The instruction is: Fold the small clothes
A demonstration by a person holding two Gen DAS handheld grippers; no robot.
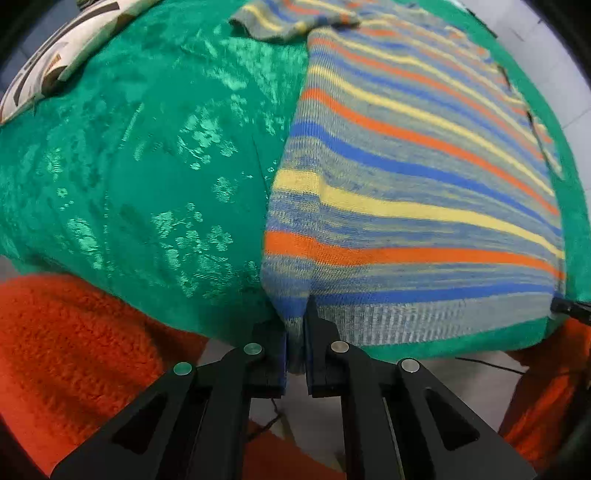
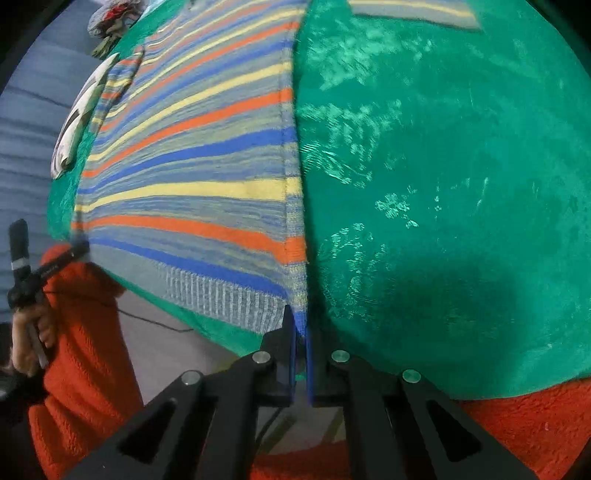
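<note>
A small knitted sweater (image 1: 406, 177) with orange, blue, yellow and grey stripes lies flat on a green cloth-covered table (image 1: 147, 166). My left gripper (image 1: 295, 332) is shut on the sweater's near left hem corner at the table's front edge. A sleeve (image 1: 280, 22) lies folded at the far end. In the right wrist view the sweater (image 2: 192, 177) fills the left half and my right gripper (image 2: 301, 332) is shut on its near right hem corner. The ribbed hem (image 2: 221, 299) runs along the table's front edge (image 2: 218, 332).
A patterned white cloth (image 1: 55, 62) lies at the table's far left corner and shows in the right wrist view (image 2: 81, 114). The person's orange fleece sleeves (image 1: 74, 350) sit below the front edge. The left hand and its gripper handle (image 2: 26, 273) show at far left.
</note>
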